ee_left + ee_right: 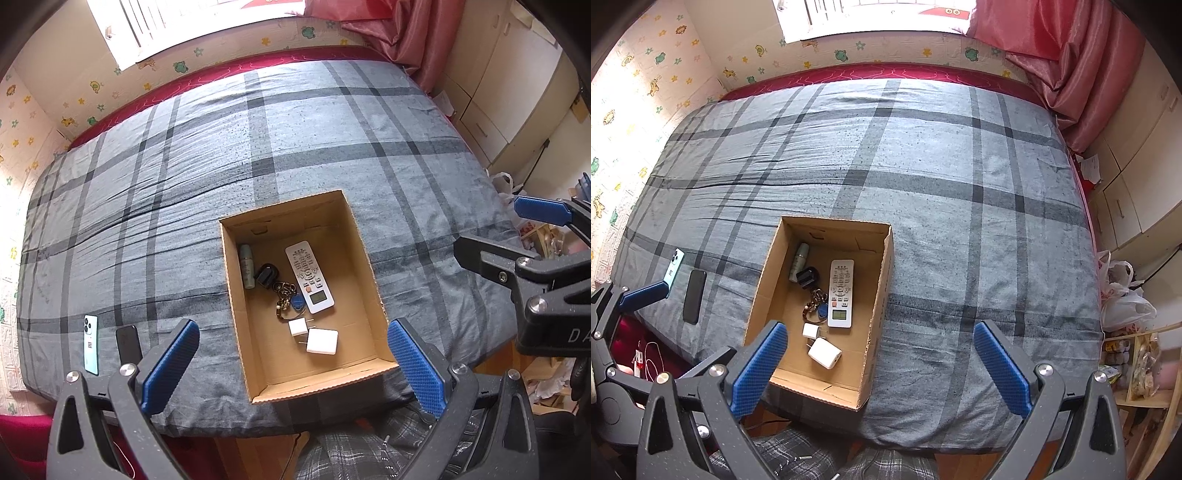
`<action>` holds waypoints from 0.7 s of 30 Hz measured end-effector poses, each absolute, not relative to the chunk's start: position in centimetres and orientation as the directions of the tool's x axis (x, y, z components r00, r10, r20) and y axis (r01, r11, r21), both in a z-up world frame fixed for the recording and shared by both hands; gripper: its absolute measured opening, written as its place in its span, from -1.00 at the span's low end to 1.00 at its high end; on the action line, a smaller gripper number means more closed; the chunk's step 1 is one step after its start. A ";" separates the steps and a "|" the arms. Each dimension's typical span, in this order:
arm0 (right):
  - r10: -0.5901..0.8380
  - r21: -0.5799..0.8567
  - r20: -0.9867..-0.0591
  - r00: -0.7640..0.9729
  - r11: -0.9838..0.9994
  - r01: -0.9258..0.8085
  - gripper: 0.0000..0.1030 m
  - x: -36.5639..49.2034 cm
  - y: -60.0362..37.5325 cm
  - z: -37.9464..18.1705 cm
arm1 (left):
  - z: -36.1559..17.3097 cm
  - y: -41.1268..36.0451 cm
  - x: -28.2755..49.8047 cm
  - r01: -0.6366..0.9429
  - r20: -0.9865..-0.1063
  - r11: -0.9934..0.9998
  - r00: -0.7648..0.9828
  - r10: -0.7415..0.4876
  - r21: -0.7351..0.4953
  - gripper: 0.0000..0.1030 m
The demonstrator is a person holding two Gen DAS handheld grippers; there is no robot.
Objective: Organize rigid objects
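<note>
**A:** Start at the grippers. How do they stand?

**B:** The left gripper (291, 365) has its blue pads spread wide and holds nothing; it hangs above the near end of the cardboard box (364, 236). The right gripper (881, 365) is spread just as wide, also empty, hovering over the box's near right corner and the blanket beside it.

**A:** And inside the box?

**B:** Nearest the grippers, two white chargers: a larger one (322, 341) and a smaller one (297, 328) just beside it (prongs showing on both). Past them lies a bunch of keys (286, 295) with a blue fob, and to its right a white remote control (309, 277), screen end toward the near side. A black plug-like item (266, 275) sits beside the keys, and a small grey-green bottle (246, 266) lies along the left wall.

**A:** Anything outside the box?

**B:** Two phones lie side by side on the grey plaid blanket (184, 166), near the bed's left edge, well apart from the box: a light teal one (91, 343), camera side up, and a black one (128, 343) next to it.

**A:** Beyond that?

**B:** A red curtain (1071, 55) hangs at the far right corner, and plaid trousers (798, 458) show below the bed's edge.
</note>
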State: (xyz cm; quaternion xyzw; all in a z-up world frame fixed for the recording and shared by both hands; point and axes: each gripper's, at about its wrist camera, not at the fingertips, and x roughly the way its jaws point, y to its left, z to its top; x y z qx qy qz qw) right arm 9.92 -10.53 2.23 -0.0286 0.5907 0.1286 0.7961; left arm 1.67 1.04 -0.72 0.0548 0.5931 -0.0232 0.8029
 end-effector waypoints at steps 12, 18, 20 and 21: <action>0.176 0.105 -0.948 0.263 0.959 -0.263 1.00 10.0 -10.1 2.0 | -0.8 1.1 1.7 0.100 -0.958 0.993 0.284 0.027 0.058 1.00; 0.180 0.105 -0.949 0.260 0.955 -0.278 1.00 10.2 -10.0 1.9 | -0.9 1.1 1.7 0.099 -0.960 0.993 0.277 0.031 0.061 1.00; 0.182 0.105 -0.949 0.258 0.953 -0.284 1.00 10.3 -10.0 1.8 | -1.0 1.0 1.7 0.099 -0.962 0.993 0.272 0.031 0.060 1.00; 0.182 0.105 -0.949 0.256 0.952 -0.286 1.00 10.4 -10.0 1.8 | -1.1 0.9 1.7 0.101 -0.963 0.993 0.268 0.028 0.057 1.00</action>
